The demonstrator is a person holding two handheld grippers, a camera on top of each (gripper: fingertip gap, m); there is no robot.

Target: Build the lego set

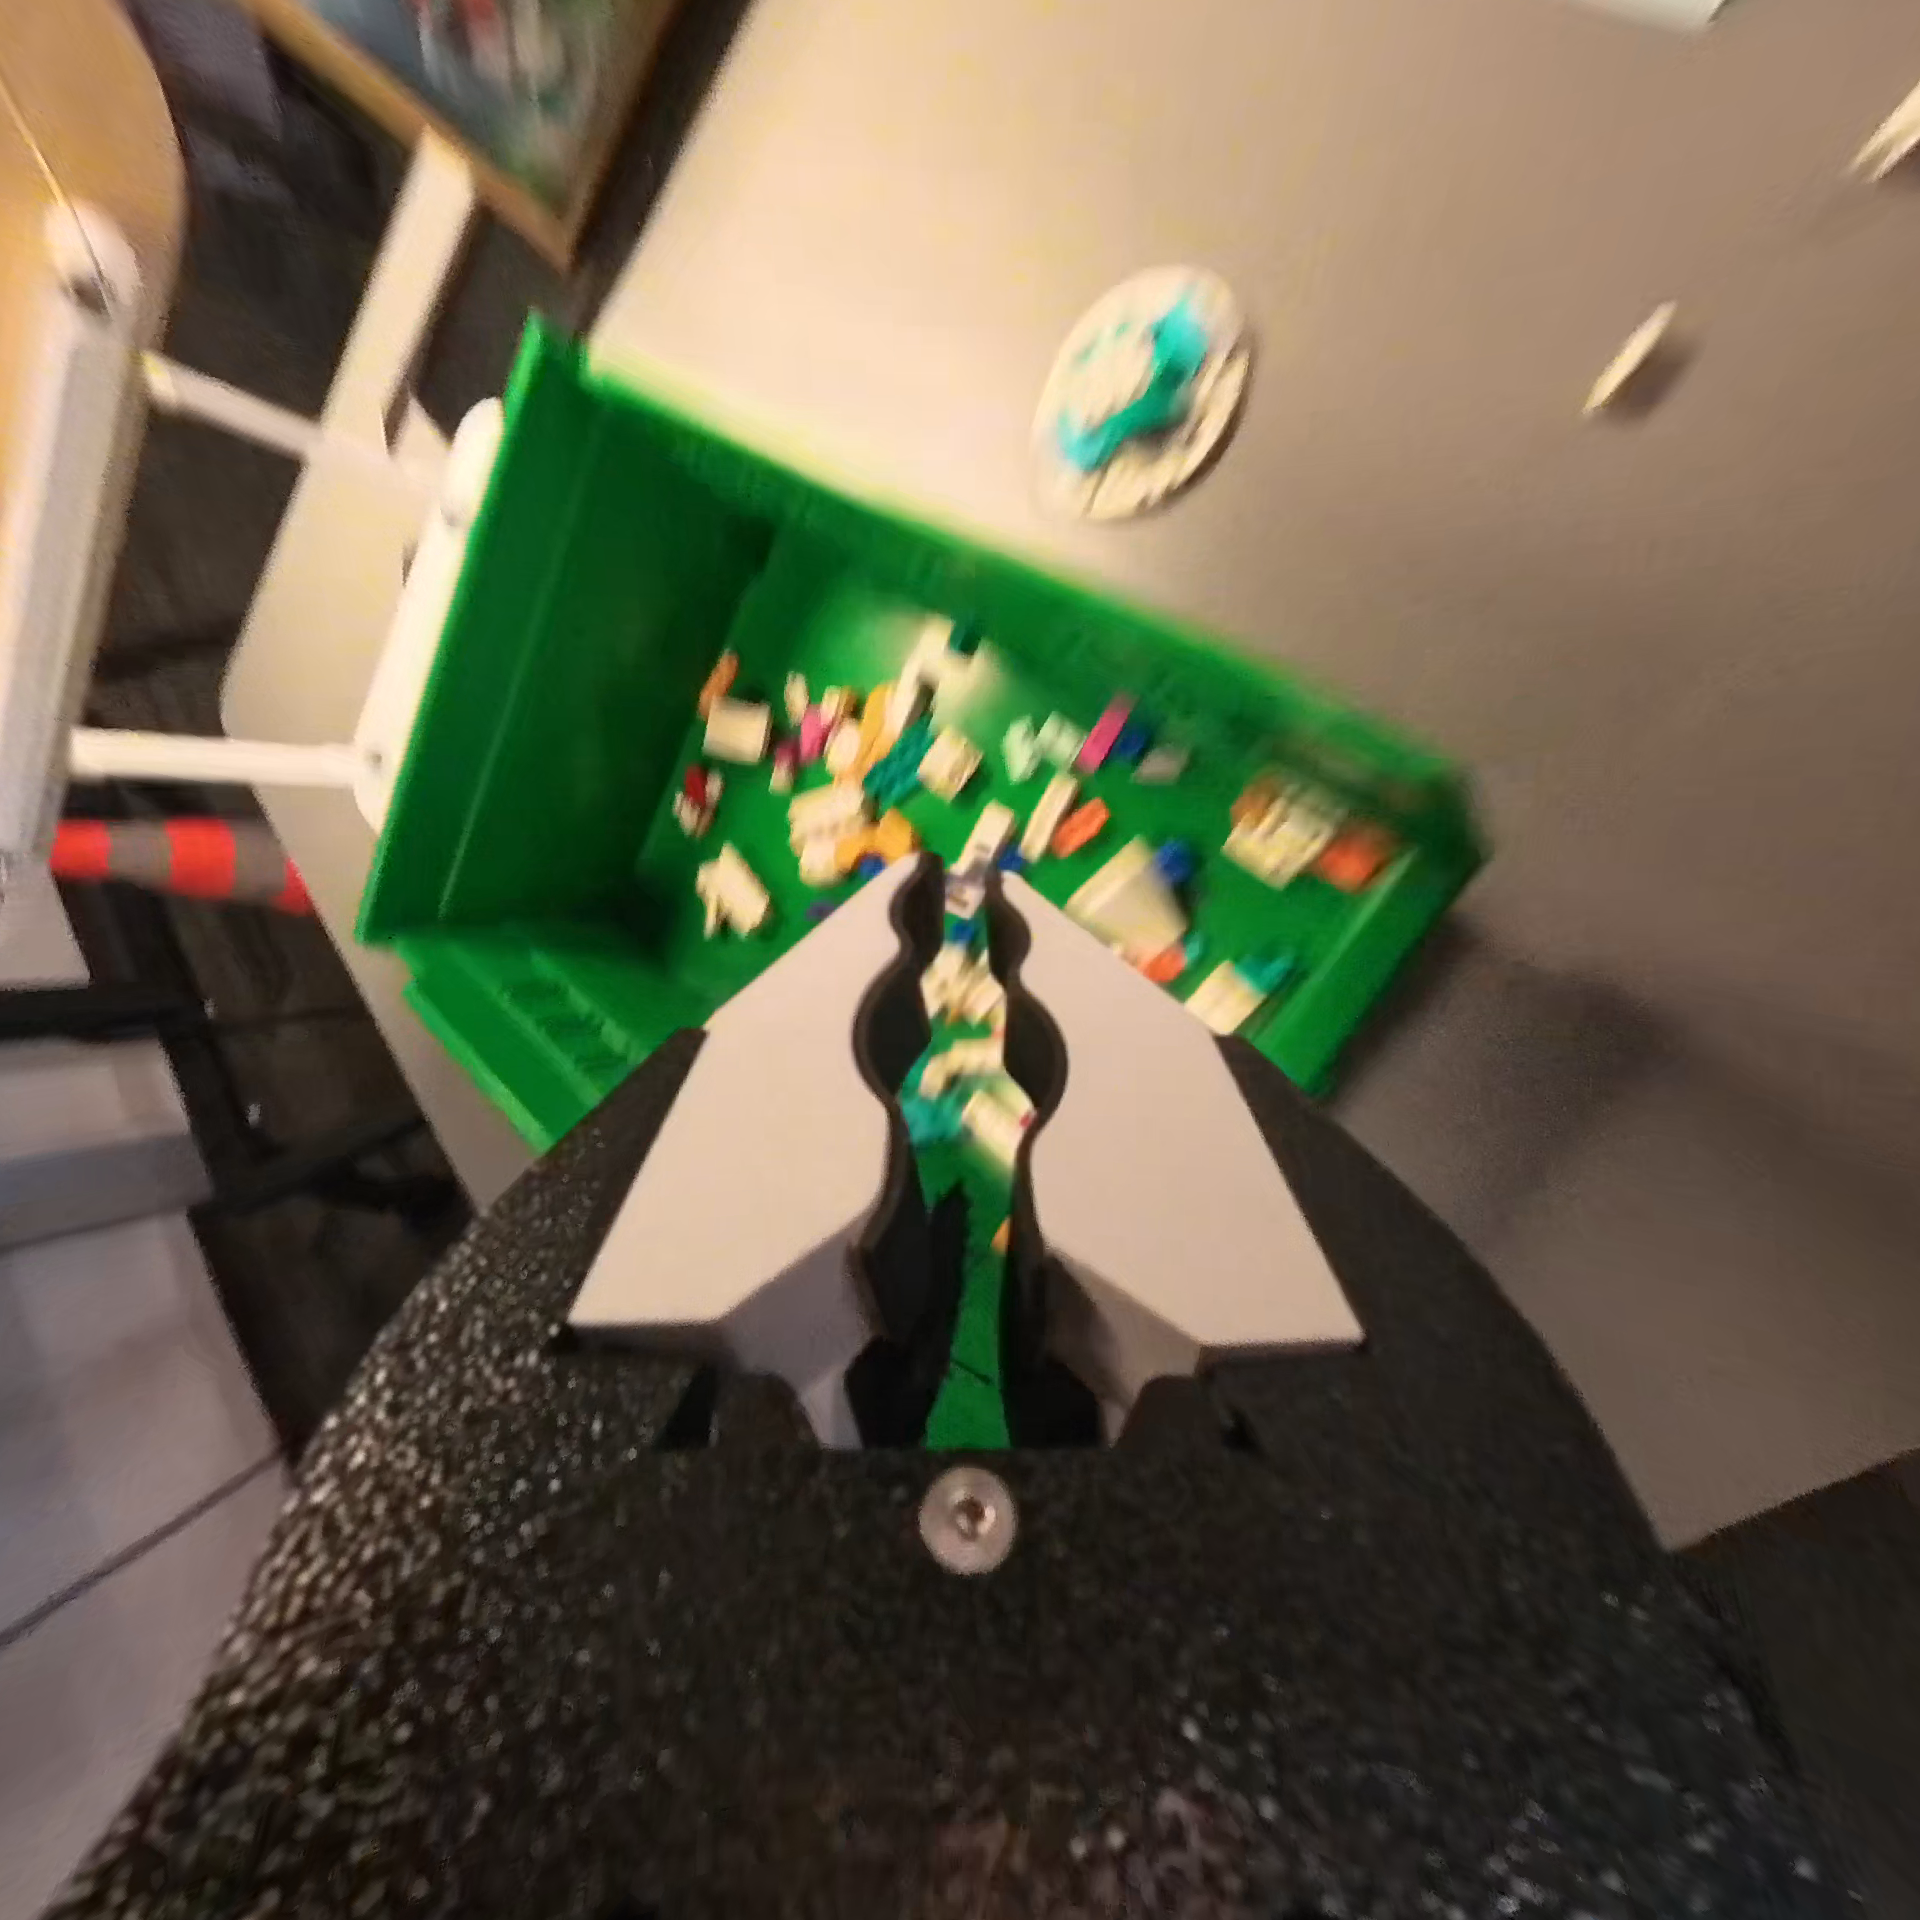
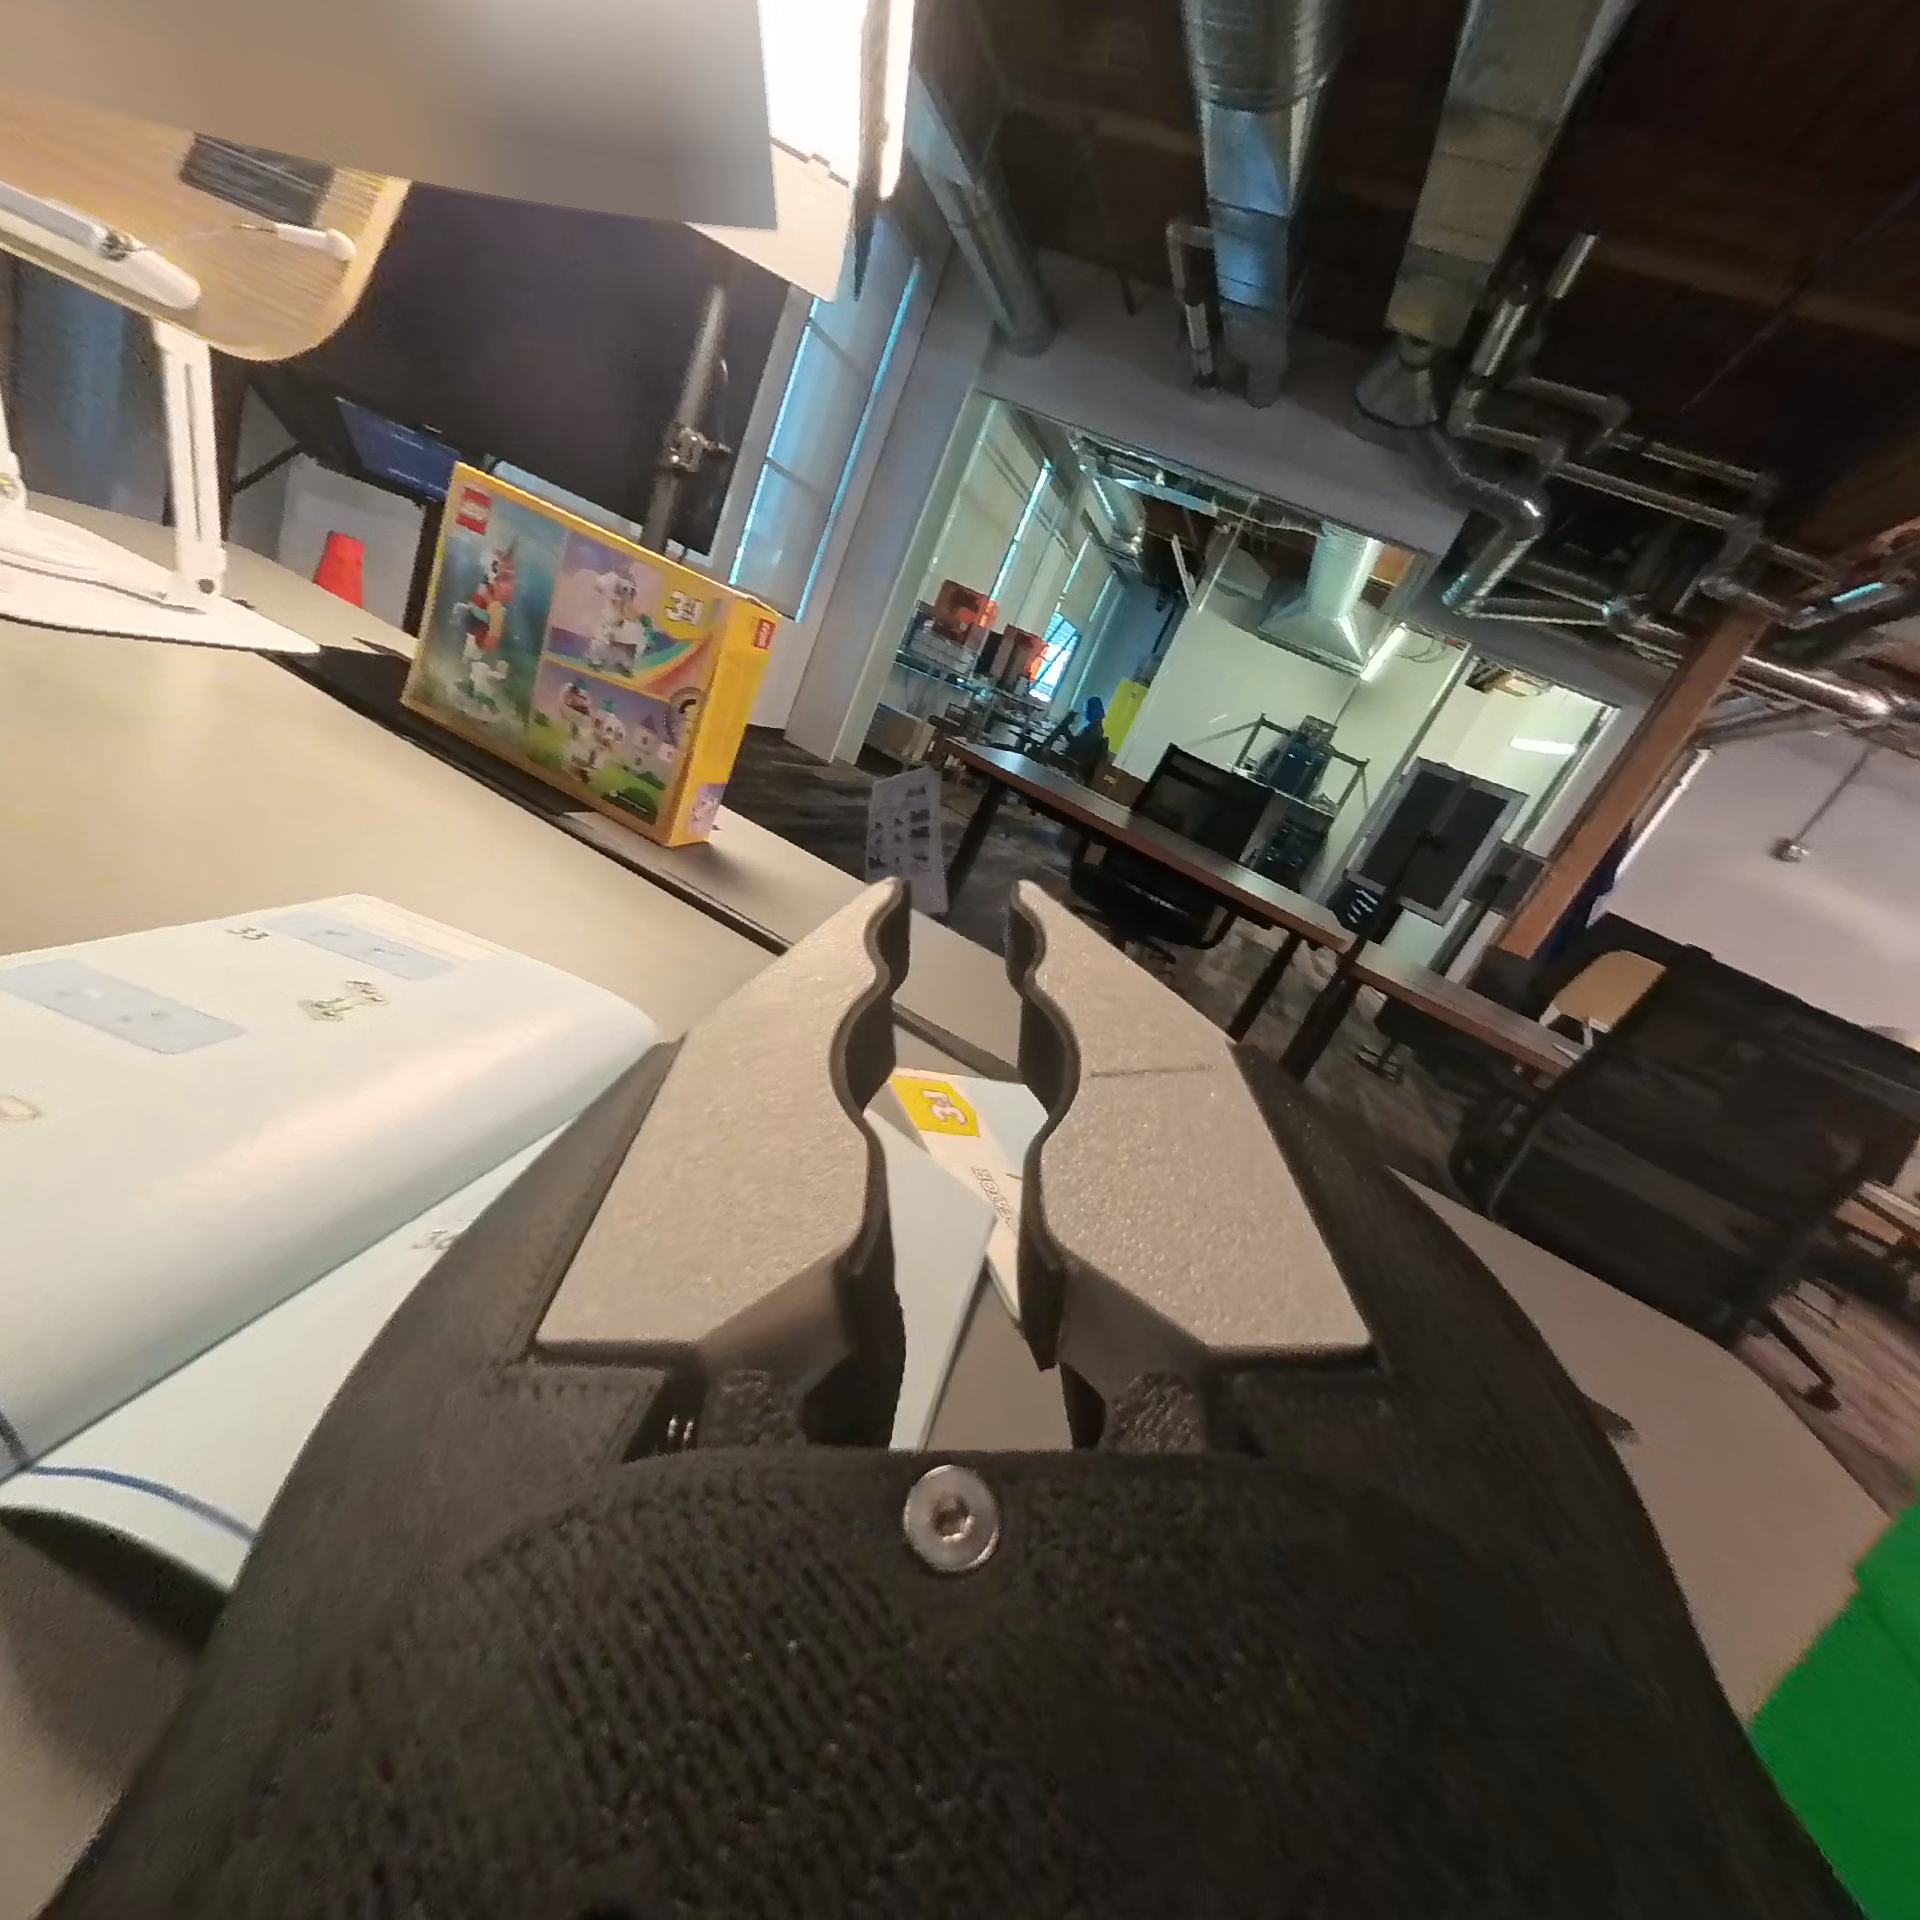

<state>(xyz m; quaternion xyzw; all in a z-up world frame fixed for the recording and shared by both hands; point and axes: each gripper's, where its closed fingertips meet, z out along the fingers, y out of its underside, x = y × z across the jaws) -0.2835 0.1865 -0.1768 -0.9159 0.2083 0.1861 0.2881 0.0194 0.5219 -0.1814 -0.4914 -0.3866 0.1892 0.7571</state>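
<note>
In the blurred left wrist view, a green tray (image 1: 582, 665) lies on the grey table and holds several loose lego pieces (image 1: 862, 769) in its right compartment; its left compartment looks empty. My left gripper (image 1: 963, 883) hovers above the tray, its jaws nearly closed on a small light-coloured piece (image 1: 966, 891) at the tips. A round plate with a teal build (image 1: 1143, 390) sits beyond the tray. My right gripper (image 2: 956, 914) is open and empty, low over the open instruction booklet (image 2: 260, 1091), pointing past the table edge.
The yellow lego box (image 2: 592, 655) stands at the far side of the table. A white stand (image 2: 192, 488) is at the left. A corner of the green tray (image 2: 1849, 1714) shows at the lower right. Two small pieces (image 1: 1636, 358) lie on the table (image 1: 1455, 623).
</note>
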